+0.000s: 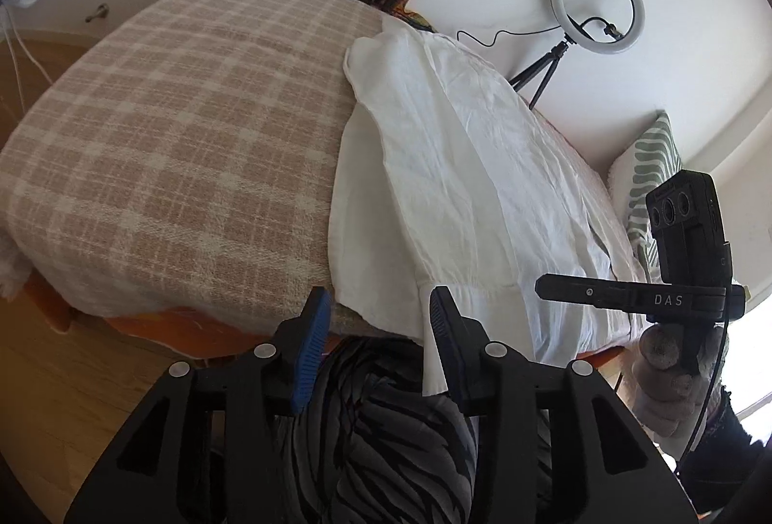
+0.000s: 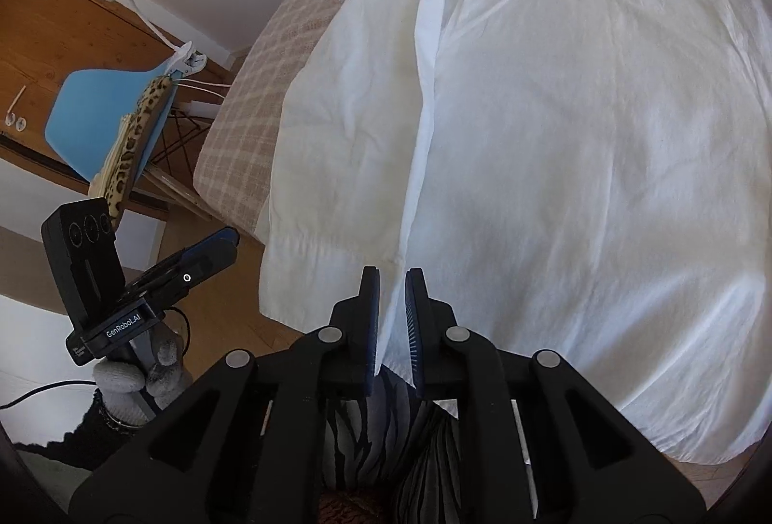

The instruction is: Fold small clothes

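Observation:
A white garment [image 1: 463, 186] lies spread on the right part of a table covered with a beige checked cloth [image 1: 183, 128]; its hem hangs over the near edge. My left gripper [image 1: 379, 307] is open, just off the near edge, with the hem between and beyond its fingers. My right gripper [image 2: 392, 282] is nearly closed on a fold of the garment's [image 2: 555, 138] near hem, with fabric between its pads. The right gripper also shows in the left wrist view [image 1: 627, 297], and the left gripper in the right wrist view [image 2: 202, 254].
A ring light on a tripod [image 1: 596, 7] stands behind the table by the white wall. A green patterned pillow [image 1: 651, 172] lies at the right. A blue chair with a leopard-print cloth [image 2: 111, 123] stands left of the table on the wooden floor.

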{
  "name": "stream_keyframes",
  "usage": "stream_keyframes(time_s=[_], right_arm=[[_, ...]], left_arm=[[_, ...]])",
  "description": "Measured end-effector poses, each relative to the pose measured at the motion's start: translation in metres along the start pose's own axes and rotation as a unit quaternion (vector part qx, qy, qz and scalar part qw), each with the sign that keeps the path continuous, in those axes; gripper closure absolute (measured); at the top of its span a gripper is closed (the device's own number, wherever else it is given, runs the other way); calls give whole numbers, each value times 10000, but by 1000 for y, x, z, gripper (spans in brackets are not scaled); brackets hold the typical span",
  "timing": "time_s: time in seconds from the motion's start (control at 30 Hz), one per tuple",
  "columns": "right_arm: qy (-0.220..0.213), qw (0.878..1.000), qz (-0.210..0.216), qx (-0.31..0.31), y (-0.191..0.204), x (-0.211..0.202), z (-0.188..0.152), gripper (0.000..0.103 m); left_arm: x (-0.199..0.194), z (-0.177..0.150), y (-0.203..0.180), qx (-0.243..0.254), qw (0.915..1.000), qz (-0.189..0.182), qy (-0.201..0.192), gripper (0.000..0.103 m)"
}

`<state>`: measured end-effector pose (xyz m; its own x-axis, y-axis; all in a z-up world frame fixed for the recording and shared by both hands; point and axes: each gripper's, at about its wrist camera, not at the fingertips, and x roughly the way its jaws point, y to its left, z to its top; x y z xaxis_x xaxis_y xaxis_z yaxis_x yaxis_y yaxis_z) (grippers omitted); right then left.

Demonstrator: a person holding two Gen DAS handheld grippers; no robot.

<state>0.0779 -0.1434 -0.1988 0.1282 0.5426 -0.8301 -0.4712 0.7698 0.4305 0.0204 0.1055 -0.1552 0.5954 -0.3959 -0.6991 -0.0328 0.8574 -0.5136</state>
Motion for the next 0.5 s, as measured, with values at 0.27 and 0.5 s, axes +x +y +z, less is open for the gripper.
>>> stream_keyframes(time_s=[0.27,0.5], right_arm=[[-642,9975,55,-284,19,-33,40,63],[-530,9982,145,-239,32,-24,106,63]], left_arm=[[16,16,18,-528,9985,-60,-123,53],[24,10,20,-649,9975,-277,-13,53]])
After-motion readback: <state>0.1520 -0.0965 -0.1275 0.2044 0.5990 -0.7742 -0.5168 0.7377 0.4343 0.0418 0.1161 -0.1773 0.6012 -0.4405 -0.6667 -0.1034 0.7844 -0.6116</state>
